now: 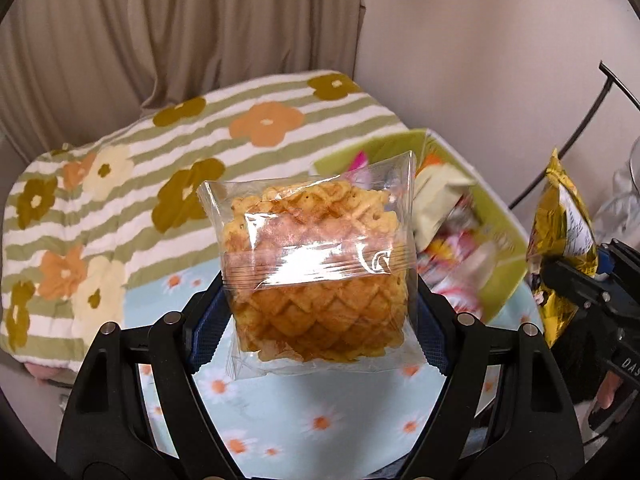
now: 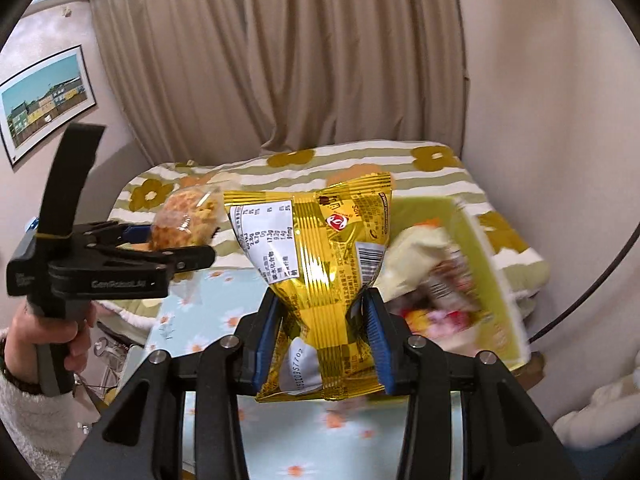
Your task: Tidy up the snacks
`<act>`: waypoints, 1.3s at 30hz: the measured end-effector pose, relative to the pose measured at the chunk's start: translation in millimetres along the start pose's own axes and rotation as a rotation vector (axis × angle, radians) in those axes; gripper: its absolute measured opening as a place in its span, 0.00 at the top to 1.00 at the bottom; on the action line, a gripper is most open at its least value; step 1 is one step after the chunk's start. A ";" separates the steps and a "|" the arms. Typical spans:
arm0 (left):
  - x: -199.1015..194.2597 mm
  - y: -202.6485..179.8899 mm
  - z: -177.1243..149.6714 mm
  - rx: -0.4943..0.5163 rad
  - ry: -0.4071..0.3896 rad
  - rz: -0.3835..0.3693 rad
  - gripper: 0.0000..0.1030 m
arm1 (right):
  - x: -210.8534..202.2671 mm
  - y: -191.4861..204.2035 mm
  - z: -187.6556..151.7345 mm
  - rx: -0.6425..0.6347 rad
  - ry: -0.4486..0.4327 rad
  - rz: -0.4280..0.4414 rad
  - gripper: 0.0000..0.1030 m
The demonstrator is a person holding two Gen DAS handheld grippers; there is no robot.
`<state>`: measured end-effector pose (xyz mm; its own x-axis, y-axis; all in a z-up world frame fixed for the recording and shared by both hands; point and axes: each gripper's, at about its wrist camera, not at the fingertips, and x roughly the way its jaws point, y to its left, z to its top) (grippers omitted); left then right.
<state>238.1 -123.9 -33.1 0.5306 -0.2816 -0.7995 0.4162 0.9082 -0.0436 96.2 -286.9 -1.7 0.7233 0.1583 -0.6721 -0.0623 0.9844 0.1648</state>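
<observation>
Nearest in the left wrist view, your left gripper (image 1: pixel 320 292) held the wrapped waffle cake (image 1: pixel 316 264) between its fingers (image 1: pixel 208 320), which stood fairly wide apart and pressed the clear wrapper at both sides. In the right wrist view, your right gripper (image 2: pixel 320 332) had its blue-padded fingers (image 2: pixel 266 340) drawn narrow, pinching the gold snack bag (image 2: pixel 316 256) at its lower waist, so most of the bag stood above the grip.

Both packs hung clear above the desk (image 1: pixel 320 408), which was covered by a daisy cloth. You would have done best to keep each squeeze steady: the film was slick, and the top-heavy bag could have flopped sideways.

Just beyond, toward the right, the green bin (image 2: pixel 492 280) lay tilted with its mouth toward you, already holding several packets, too blurred to name. Its near rim was the edge to clear; I judged that you should bring each pack in over it, one at a time, since the two grippers were close together.

Farther off lay the flowered quilt (image 1: pixel 120 184), then the curtain (image 2: pixel 300 60) and the wall. The space above the desk looked free.
</observation>
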 end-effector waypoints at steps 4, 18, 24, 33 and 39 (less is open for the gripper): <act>19.8 -51.9 20.6 0.003 0.002 -0.026 0.24 | 0.3 -40.8 8.2 0.009 0.013 -0.008 0.63; 116.5 -153.6 28.0 0.104 0.146 -0.053 0.06 | 31.7 -129.7 2.6 0.101 0.104 0.016 0.63; 108.1 -145.9 16.0 0.115 0.139 -0.041 0.01 | 38.3 -137.6 -6.8 0.116 0.130 0.036 0.63; 66.2 -125.8 10.2 0.058 0.072 -0.012 0.01 | 47.2 -121.8 -9.8 0.045 0.144 0.054 0.63; 55.8 -115.1 6.8 0.022 0.066 0.006 0.01 | 66.8 -115.3 -12.1 0.011 0.159 0.039 0.48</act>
<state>224.9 -246.3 -68.6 0.4838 -0.2542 -0.8375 0.4295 0.9027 -0.0258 143.3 -388.9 -74.3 0.6022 0.2075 -0.7709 -0.0804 0.9765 0.2000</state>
